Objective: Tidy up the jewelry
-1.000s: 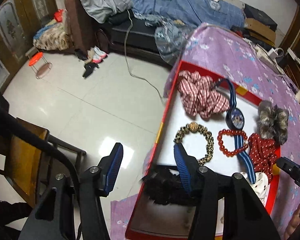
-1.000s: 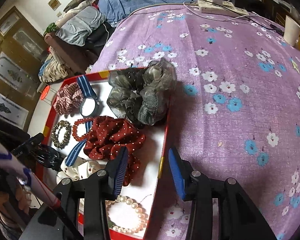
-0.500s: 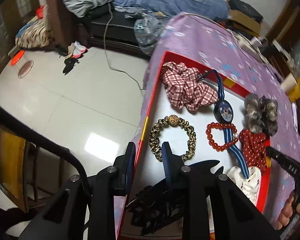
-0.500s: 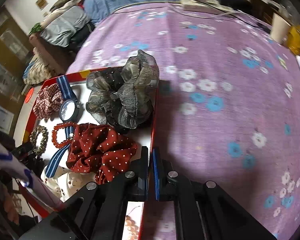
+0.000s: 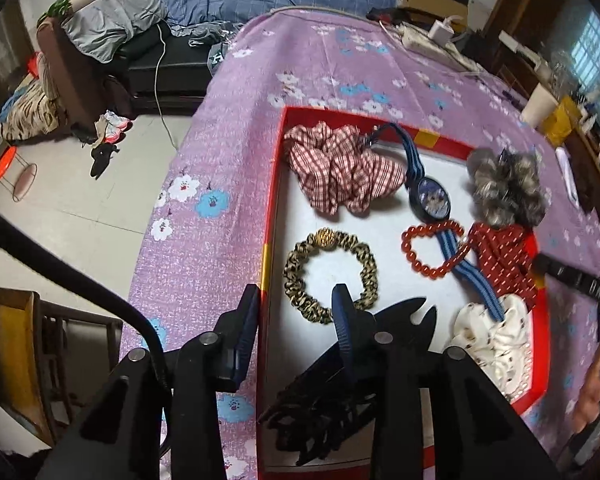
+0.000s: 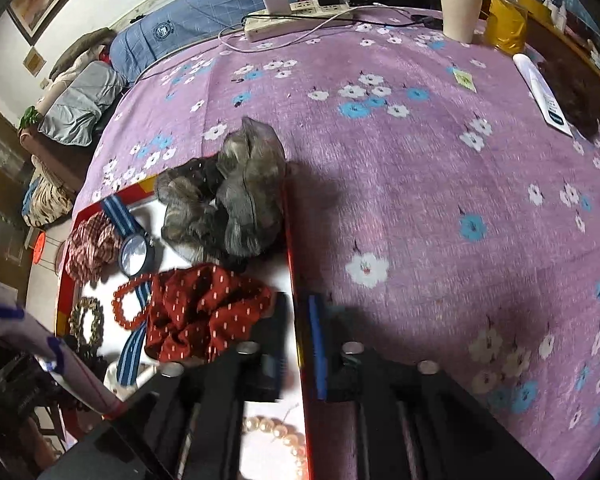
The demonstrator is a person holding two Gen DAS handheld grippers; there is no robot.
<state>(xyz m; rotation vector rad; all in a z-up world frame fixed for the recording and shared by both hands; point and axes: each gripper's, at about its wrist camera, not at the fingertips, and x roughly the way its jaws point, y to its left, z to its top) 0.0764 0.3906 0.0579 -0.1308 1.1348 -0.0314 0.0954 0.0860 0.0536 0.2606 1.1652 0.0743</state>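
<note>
A shallow red tray (image 5: 269, 216) with a white floor lies on a purple floral tablecloth (image 6: 420, 160), and the jewelry and hair pieces rest inside it. The left gripper (image 5: 296, 320) straddles the tray's left wall, one finger outside over the cloth and the other inside beside a leopard-print hair tie (image 5: 330, 276); its jaws have just been opening and stand apart, with only the tray wall between them, not pressed. The right gripper (image 6: 298, 340) straddles the tray's right wall in the same way, its jaws also just opened and clear of the rim, though that view is blurred. In the tray lie a red plaid scrunchie (image 5: 340, 168), a blue-strapped watch (image 5: 430, 200), a red bead bracelet (image 5: 430, 248) that the watch strap crosses, a grey-brown scrunchie (image 6: 228, 200), a red dotted scrunchie (image 6: 204, 312), a white scrunchie (image 5: 496, 340), a black hair clip (image 5: 340, 392) and a pearl bracelet (image 6: 276, 432).
</note>
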